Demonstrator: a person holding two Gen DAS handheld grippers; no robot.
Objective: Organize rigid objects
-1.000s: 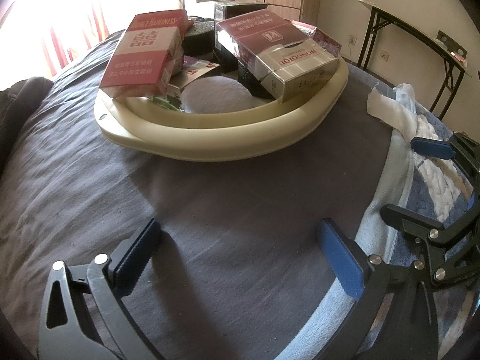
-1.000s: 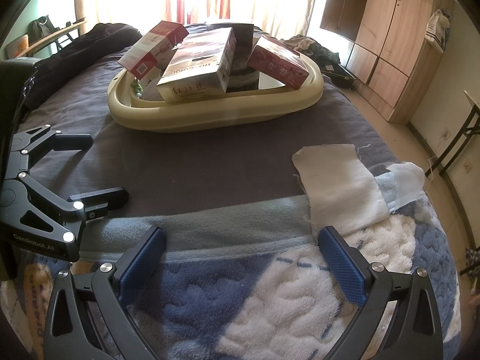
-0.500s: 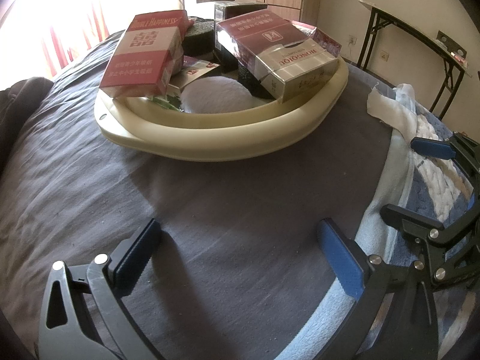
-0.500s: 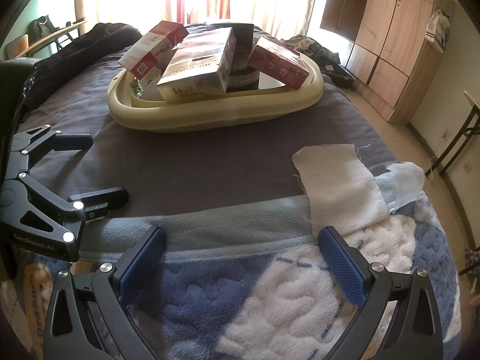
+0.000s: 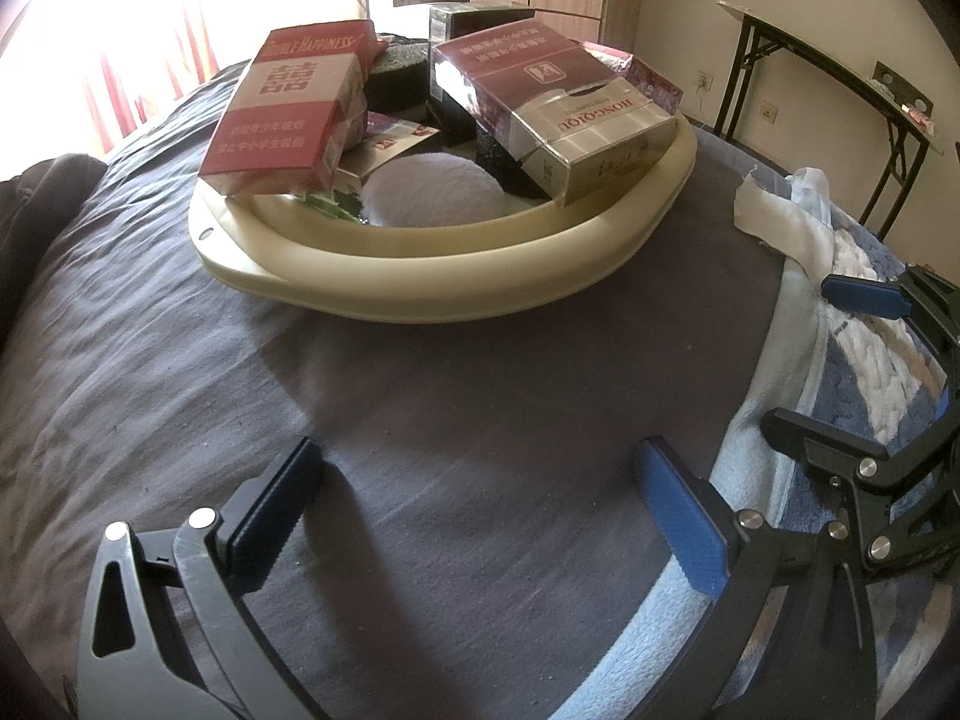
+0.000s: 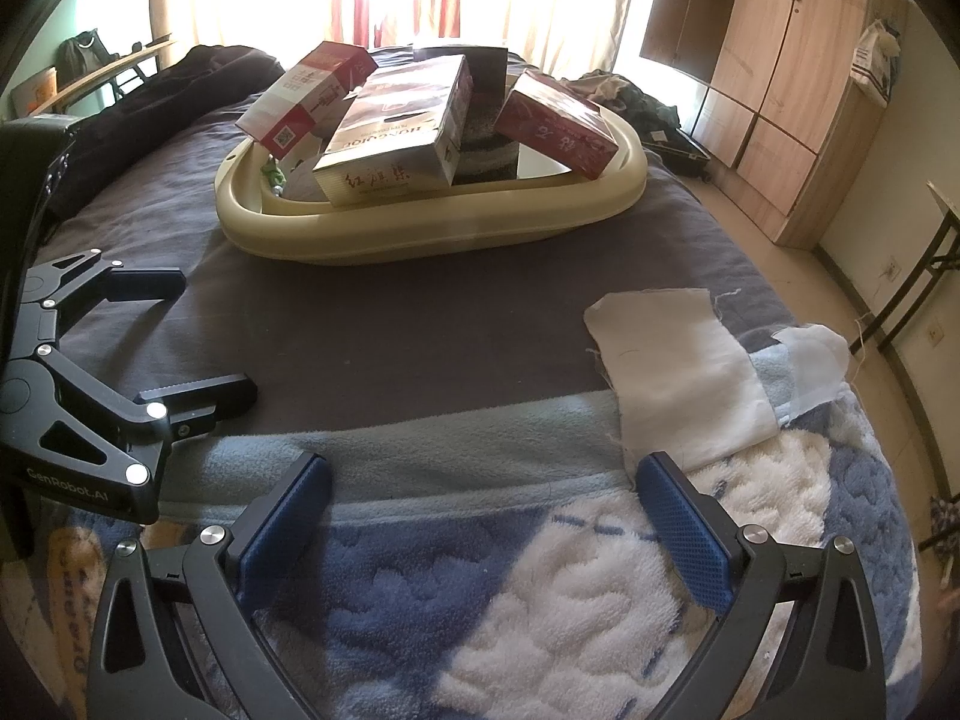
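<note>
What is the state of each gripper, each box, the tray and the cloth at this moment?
left gripper: open, empty, over the grey sheet.
right gripper: open, empty, over the blue blanket.
cream tray: on the bed, piled with boxes.
Double Happiness box: tilted, propped on the tray rim.
Hongqiqu box: tilted, leaning on the rim.
white cloth: lying flat.

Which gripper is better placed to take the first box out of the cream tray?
Left, probably. The left gripper is open over the grey sheet directly before the cream tray. The right gripper, also open, sits farther back over the blue blanket.
</note>
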